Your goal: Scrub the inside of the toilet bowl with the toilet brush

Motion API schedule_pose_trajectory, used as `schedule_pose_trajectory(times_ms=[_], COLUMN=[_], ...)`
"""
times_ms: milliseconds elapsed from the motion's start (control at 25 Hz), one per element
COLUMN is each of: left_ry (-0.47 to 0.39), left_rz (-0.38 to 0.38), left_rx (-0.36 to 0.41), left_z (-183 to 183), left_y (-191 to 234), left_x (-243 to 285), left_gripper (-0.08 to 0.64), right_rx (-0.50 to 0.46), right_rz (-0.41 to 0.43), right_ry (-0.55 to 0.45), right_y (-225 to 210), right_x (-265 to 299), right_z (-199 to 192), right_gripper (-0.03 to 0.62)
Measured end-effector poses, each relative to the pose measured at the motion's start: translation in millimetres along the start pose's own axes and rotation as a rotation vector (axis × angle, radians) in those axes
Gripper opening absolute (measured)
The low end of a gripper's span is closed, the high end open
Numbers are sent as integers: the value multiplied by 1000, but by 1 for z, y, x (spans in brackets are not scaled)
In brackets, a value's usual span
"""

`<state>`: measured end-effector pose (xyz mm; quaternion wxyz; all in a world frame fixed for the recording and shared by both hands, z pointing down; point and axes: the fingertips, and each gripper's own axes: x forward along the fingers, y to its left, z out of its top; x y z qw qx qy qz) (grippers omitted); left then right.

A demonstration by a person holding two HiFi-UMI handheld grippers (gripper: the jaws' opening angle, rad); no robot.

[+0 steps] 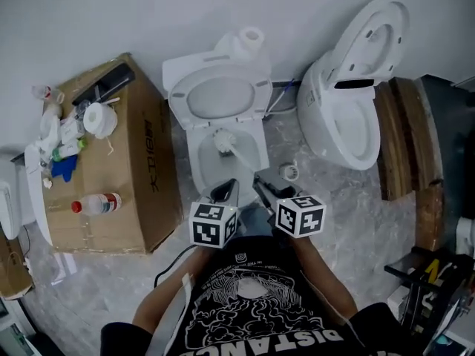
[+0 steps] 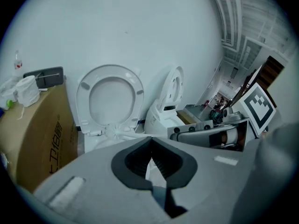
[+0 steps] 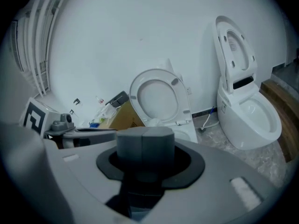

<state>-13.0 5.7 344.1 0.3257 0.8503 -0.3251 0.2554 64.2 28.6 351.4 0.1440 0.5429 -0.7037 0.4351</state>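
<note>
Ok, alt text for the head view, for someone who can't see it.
Seen from above, a toilet brush sits in the open toilet bowl, its handle running to the right claw, the left claw alongside. A cardboard box with bottles stands at the view's left, a second toilet at its right.
</note>
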Motion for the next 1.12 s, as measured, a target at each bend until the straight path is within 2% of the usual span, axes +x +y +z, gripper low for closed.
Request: schedule_pose_trajectory(times_ms=[280,520,1120], left_ry=[-74,-95,-86], left_rz=[-11,11,-2], left_rx=[58,63,46], left_z=[26,33,25], left_y=[-9,-4,-9], left_x=[-10,-13,-12], left_gripper=[-8,-8,-8], right_rx=[-102,-127,-140], right_rz=[21,36,47], right_ry=[-72,-73,-53], right_y=[21,27,28], right_x=[-12,-9,-7], right_z=[28,34,31], right_gripper=[163,163,163])
